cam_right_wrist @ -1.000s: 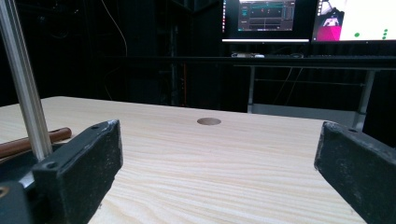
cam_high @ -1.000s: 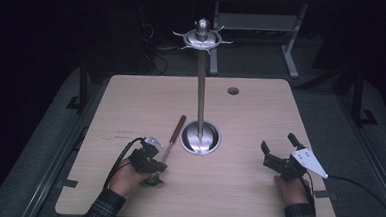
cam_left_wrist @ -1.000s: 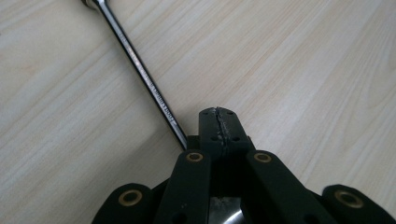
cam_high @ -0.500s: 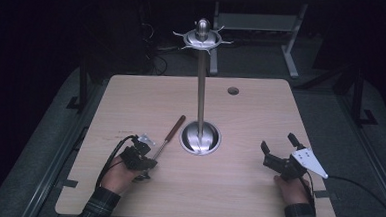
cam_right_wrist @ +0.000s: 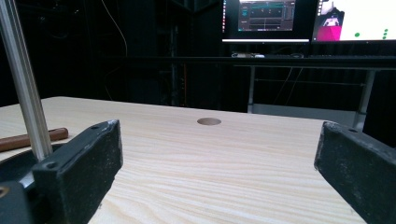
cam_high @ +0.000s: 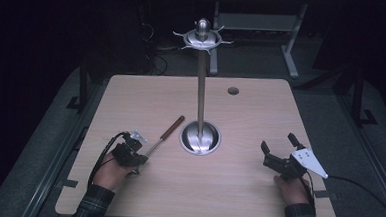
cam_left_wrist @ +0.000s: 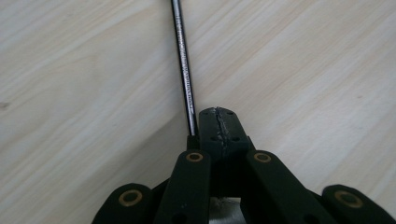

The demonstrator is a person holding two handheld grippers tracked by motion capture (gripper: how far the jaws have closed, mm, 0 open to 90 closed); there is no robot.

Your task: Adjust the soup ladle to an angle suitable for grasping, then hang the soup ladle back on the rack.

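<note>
Beside the utensil point(cam_left_wrist: 186, 74), the left hand-held gripper point(cam_left_wrist: 219, 122) points down, shut.

Glossy metal shaft point(cam_left_wrist: 186, 70) with brown wooden handle point(cam_high: 172, 127); matt pale-wood table point(cam_high: 260, 122); polished steel stand point(cam_high: 201, 89)

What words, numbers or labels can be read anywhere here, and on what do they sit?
Engraved line along the tool's metal shaft: lettering is there, too small and blurred to read.
Left monitor: charts and small text, unreadable.
Right monitor: coloured shapes and dots, no legible words.
Table, stand, hand-held grippers: no writing visible.
</note>
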